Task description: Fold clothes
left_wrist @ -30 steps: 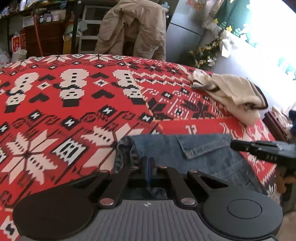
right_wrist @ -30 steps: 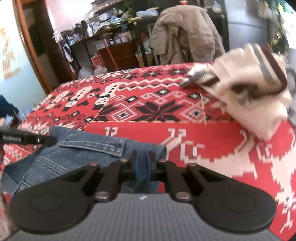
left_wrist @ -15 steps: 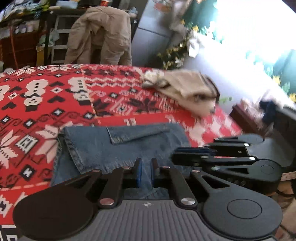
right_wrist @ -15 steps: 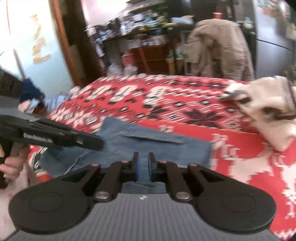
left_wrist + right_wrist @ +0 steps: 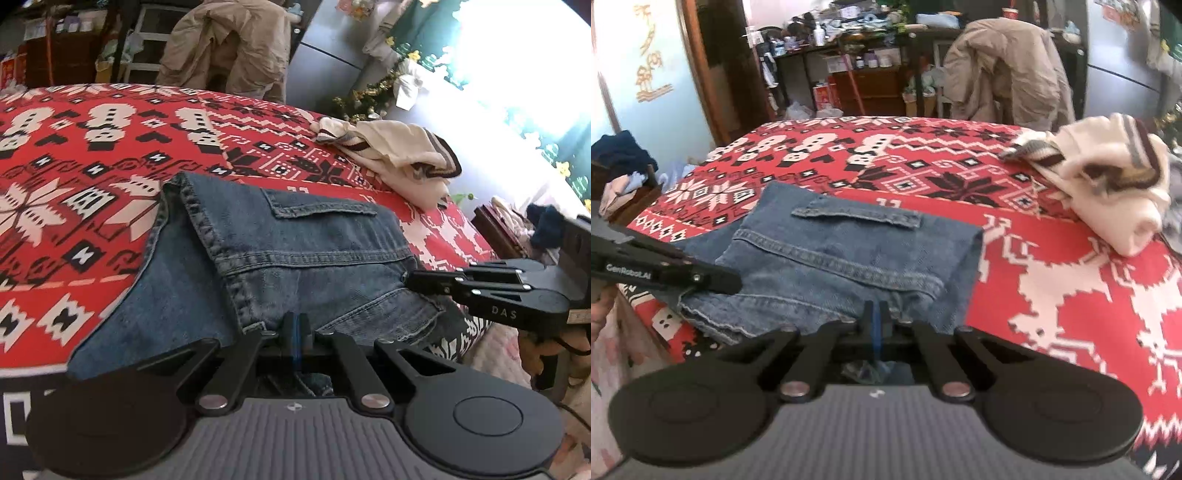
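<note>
Red patterned bedspread [image 5: 110,155], jeans [image 5: 295,258] folded at its near edge.
L gripper [image 5: 295,328] & R gripper [image 5: 874,314] both clamped on jeans' near hem; long axis runs L-R.

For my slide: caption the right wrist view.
Right gripper pinches folded jeans on a red patterned blanket.

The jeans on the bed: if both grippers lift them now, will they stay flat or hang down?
The jeans would likely sag between the left gripper and right gripper, since each pinches only the near edge. The folded layers may slide open. Thick seams suggest fairly heavy cloth.
</note>
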Motion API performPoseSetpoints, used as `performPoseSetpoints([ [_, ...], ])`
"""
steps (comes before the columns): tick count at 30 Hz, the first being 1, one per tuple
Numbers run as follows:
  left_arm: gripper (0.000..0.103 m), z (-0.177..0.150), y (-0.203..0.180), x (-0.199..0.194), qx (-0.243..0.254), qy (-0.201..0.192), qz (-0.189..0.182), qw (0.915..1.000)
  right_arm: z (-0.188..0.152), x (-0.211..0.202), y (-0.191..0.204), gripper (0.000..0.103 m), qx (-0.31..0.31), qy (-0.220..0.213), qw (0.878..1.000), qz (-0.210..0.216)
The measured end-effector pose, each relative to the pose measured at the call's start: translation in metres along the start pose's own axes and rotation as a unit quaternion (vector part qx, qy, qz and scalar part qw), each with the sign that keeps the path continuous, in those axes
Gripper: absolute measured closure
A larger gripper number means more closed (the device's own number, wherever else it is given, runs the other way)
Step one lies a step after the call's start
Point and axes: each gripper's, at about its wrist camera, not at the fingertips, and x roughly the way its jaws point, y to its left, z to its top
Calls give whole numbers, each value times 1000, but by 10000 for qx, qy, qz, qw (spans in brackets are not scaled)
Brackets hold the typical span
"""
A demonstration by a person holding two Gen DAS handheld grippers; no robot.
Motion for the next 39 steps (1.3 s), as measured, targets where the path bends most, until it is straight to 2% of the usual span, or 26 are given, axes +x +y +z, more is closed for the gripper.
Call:
performPoseSetpoints([
  [3,99,4,-2,-12,-270,-197,37,9994,1,-9,-5,103,207,31,9998,-22],
  [5,95,11,-7,-18,-228,-400,62,9989,3,-20,-8,94,257,-38,9997,-24],
  [8,95,25,-11,-12,-163,-518,38,9985,15,-29,-9,93,269,-268,9993,-63],
  [15,95,35,6,11,-302,-609,396,9969,46,9,-9,93,584,-530,9966,-258],
  [17,93,30,11,9,-312,-647,423,9965,44,22,-9,93,687,-502,9961,-231],
  [20,94,26,16,4,-323,-637,497,9962,30,40,-6,93,562,-213,9979,-243],
  [22,97,25,16,0,-317,-585,505,9965,22,38,-6,94,421,-292,9984,-238],
  [26,97,23,14,-7,-283,-494,502,9971,19,27,-11,94,600,-201,9978,-182],
  [28,95,22,11,-12,-302,-535,400,9973,20,17,-6,93,542,-186,9980,-251],
  [34,95,21,1,-13,-312,-615,101,9976,15,-2,18,90,257,-176,9995,-94],
  [35,95,21,1,-10,-343,-577,75,9977,15,-3,21,86,230,-191,9995,-82],
  [39,95,12,-1,-2,-95,-387,313,9987,7,-1,25,85,314,-111,9994,-136],
])
